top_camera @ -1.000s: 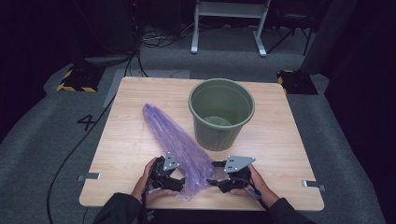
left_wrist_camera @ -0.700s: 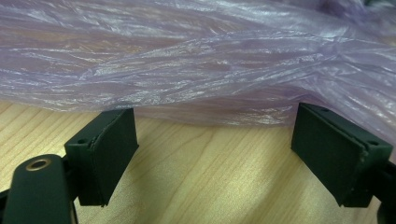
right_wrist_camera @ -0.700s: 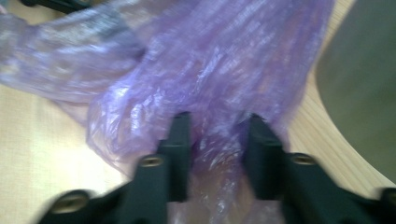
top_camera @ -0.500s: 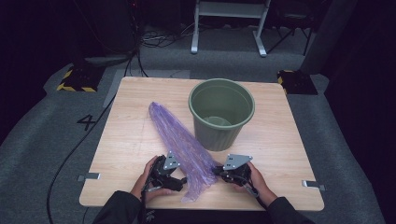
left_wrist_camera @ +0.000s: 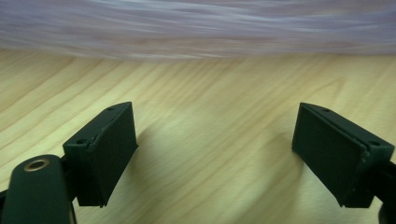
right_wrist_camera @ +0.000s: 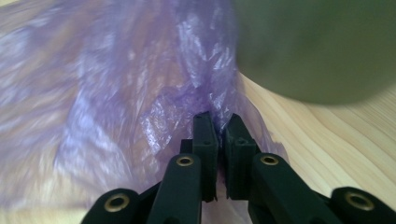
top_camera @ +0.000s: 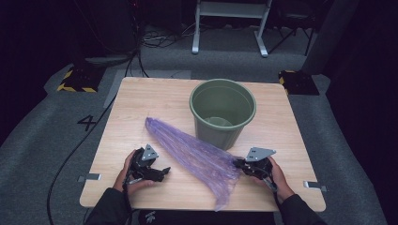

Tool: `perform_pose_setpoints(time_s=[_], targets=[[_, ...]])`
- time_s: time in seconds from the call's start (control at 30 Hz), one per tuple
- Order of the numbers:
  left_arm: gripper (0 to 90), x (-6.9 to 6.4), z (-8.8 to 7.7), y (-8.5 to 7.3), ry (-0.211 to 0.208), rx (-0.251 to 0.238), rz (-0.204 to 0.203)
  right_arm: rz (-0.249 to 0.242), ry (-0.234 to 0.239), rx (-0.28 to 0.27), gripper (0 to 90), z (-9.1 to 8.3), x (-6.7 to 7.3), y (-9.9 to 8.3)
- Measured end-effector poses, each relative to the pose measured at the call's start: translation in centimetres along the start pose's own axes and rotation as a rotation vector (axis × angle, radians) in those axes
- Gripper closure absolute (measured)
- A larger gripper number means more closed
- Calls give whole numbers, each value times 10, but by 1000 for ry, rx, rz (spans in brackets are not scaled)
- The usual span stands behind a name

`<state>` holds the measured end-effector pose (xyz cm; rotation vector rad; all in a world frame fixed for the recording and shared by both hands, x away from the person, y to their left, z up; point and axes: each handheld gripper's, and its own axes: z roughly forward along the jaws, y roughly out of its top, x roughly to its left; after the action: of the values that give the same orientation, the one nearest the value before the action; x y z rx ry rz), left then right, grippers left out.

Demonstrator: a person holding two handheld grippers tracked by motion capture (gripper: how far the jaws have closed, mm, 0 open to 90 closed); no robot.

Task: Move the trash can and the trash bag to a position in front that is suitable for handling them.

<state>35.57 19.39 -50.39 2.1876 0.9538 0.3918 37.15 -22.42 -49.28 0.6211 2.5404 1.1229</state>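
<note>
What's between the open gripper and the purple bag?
Only bare wooden table: the left gripper view shows it between the left gripper and the purple bag.

Thin, crinkled, glossy purple plastic bag (top_camera: 197, 152); matt green plastic bin (top_camera: 222, 112); smooth wooden table (top_camera: 155, 101).

Overhead view, two close gripper views

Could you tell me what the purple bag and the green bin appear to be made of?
Purple bag: thin translucent plastic film, glossy and crinkled; the wood grain shows through it. Green bin: probably moulded plastic, with smooth matte walls and a rolled rim.
</note>
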Motion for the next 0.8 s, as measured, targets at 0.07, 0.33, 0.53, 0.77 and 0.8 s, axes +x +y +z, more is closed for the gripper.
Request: perform_pose_setpoints(time_s=[0.07,0.33,0.53,0.77,0.8], targets=[[131,3,-1,-1,8,-1,-12,25,-19,-2,841,-8,-9,-7],[111,4,0,0,14,7,-9,121,-121,-20,755,-31,-49,-32],[105,4,0,0,15,8,-8,208,-164,-19,402,-45,-62,-33],[108,3,0,0,-2,4,0,181,-227,-38,250,-81,-51,-30],[108,3,0,0,-3,4,0,183,-237,-49,242,-86,-50,-31]])
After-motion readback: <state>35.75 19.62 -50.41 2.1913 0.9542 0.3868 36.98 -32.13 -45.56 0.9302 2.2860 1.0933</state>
